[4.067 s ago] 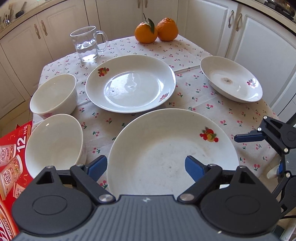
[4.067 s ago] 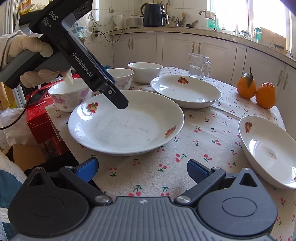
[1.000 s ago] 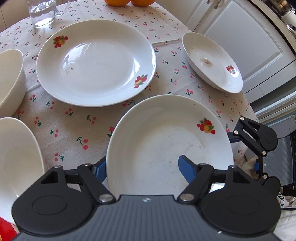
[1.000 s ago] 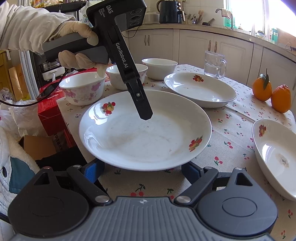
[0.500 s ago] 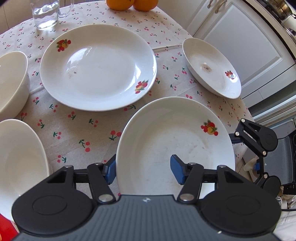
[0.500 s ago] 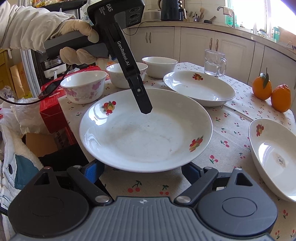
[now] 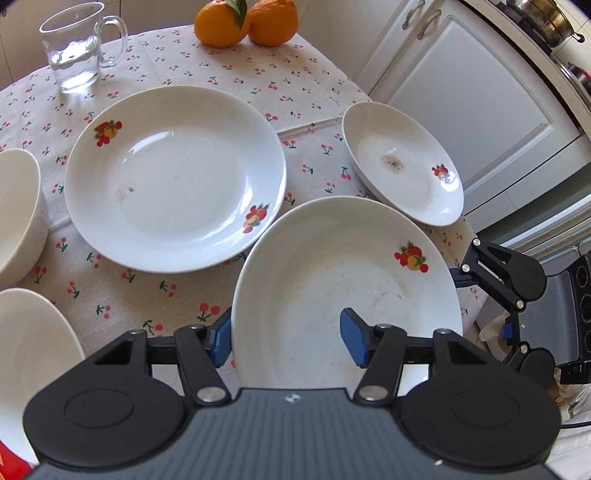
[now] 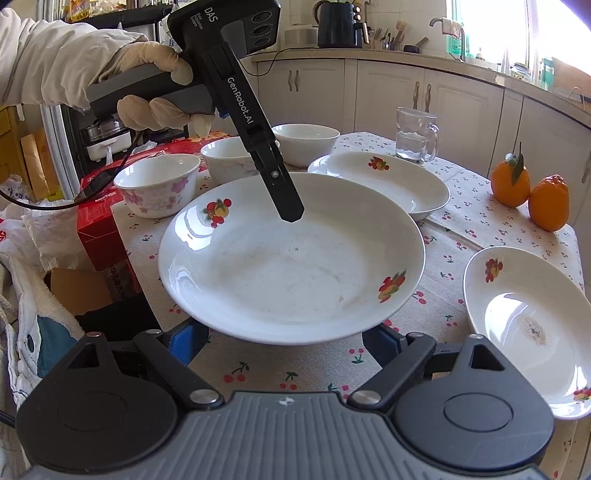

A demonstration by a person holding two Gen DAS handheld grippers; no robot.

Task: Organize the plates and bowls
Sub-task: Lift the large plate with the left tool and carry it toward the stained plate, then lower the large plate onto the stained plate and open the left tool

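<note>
My left gripper [image 7: 288, 341] is shut on the near rim of a large white plate with fruit prints [image 7: 332, 280], one blue pad outside the rim and one inside. The plate [image 8: 288, 266] hangs tilted a little above the cherry-print tablecloth [image 7: 122, 295]. A gloved hand holds the left gripper [image 8: 291, 218] over it. My right gripper [image 8: 284, 341] stands open, its fingers spread just under the plate's near edge and touching nothing. A second large plate [image 7: 173, 177] lies behind the held one, with a small deep plate [image 7: 402, 162] to the right. Three bowls [image 8: 155, 184] stand at the table's left side.
A glass mug of water [image 7: 77, 48] and two oranges [image 7: 247, 22] stand at the far edge. A red box [image 8: 99, 225] sits off the table's left side beside bags. White cabinets [image 7: 461, 92] run close behind the table.
The left jaws closed on the plate's rim. The plate then rose off the cloth and drew nearer the second large plate. The right gripper stayed open.
</note>
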